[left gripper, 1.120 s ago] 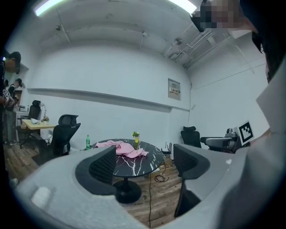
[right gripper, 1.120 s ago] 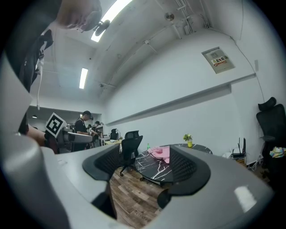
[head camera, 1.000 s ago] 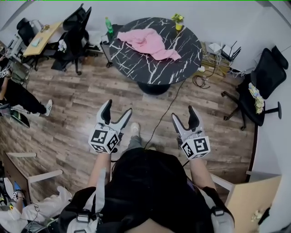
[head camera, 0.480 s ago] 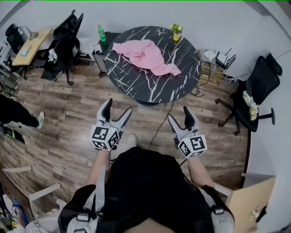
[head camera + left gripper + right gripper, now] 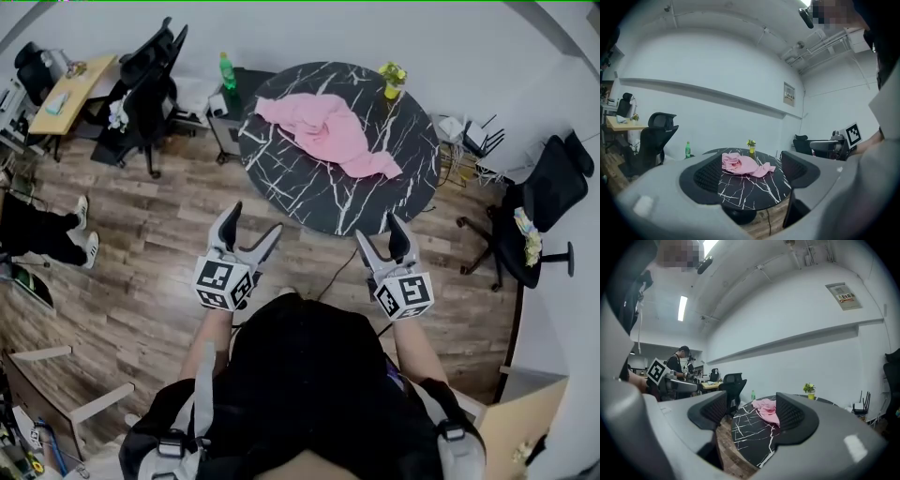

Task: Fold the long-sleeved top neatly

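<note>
Marble table (image 5: 314,192) bears pink top (image 5: 328,133) — yellow pot (image 5: 391,90) holds greenery (image 5: 392,71).

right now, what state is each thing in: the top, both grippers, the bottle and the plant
pink top: crumpled, unfolded, lying on the round table
left gripper: open, empty, short of the table
right gripper: open, empty, short of the table
green bottle: upright, beside the table
potted plant: upright, at the table's far edge

Right tongs (image 5: 751,414) stand apart, framing pink top (image 5: 766,411) on black marbled table (image 5: 749,436).
</note>
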Demonstrator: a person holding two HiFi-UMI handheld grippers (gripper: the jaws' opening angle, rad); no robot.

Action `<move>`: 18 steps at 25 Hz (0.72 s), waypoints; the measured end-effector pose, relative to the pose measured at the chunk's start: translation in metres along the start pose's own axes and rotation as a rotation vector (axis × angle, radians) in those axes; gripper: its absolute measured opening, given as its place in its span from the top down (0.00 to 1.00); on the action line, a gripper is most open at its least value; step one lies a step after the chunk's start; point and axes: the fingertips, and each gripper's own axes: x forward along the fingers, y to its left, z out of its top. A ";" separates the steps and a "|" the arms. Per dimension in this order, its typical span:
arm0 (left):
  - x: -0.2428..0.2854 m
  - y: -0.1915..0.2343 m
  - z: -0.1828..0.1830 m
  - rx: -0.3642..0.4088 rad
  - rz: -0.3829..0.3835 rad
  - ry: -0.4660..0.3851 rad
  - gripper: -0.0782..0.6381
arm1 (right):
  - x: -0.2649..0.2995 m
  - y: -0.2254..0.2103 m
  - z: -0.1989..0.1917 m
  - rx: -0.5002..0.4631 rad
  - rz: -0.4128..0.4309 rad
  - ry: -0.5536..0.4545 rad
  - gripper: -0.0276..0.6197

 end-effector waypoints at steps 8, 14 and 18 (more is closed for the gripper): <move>0.018 0.042 -0.001 -0.012 -0.019 0.027 0.33 | 0.030 -0.014 -0.003 0.037 -0.082 0.022 0.48; 0.042 0.055 0.002 -0.011 -0.026 0.037 0.34 | 0.045 -0.032 -0.008 0.045 -0.102 0.048 0.49; 0.061 0.059 0.005 0.003 -0.018 0.038 0.34 | 0.067 -0.045 -0.013 0.037 -0.065 0.066 0.50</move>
